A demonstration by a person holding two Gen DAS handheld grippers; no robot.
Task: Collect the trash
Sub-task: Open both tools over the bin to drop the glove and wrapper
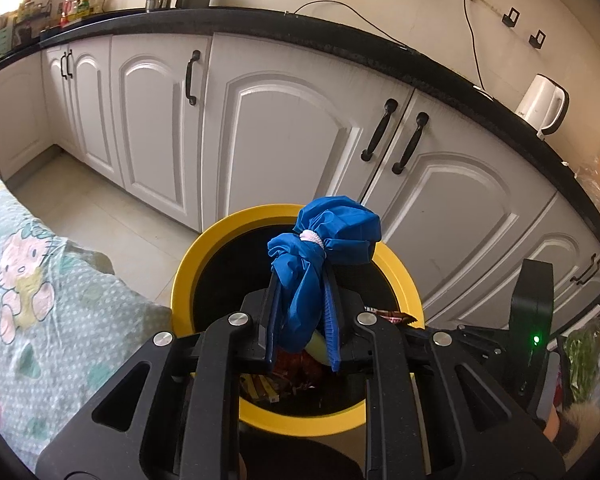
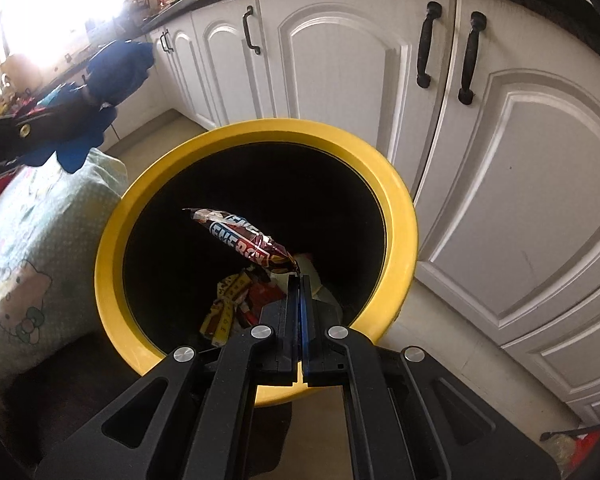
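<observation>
A yellow-rimmed bin with a black inside stands on the floor before white cabinets; it also shows in the right wrist view. My left gripper is shut on a blue crumpled bundle tied with a white band, held above the bin. The bundle also shows at the upper left of the right wrist view. My right gripper is shut on the end of a brown snack wrapper, held over the bin's opening. Several wrappers lie at the bin's bottom.
White cabinet doors with black handles stand close behind the bin under a black counter. A white kettle sits on the counter at right. A pale green cartoon-print cloth covers a surface left of the bin.
</observation>
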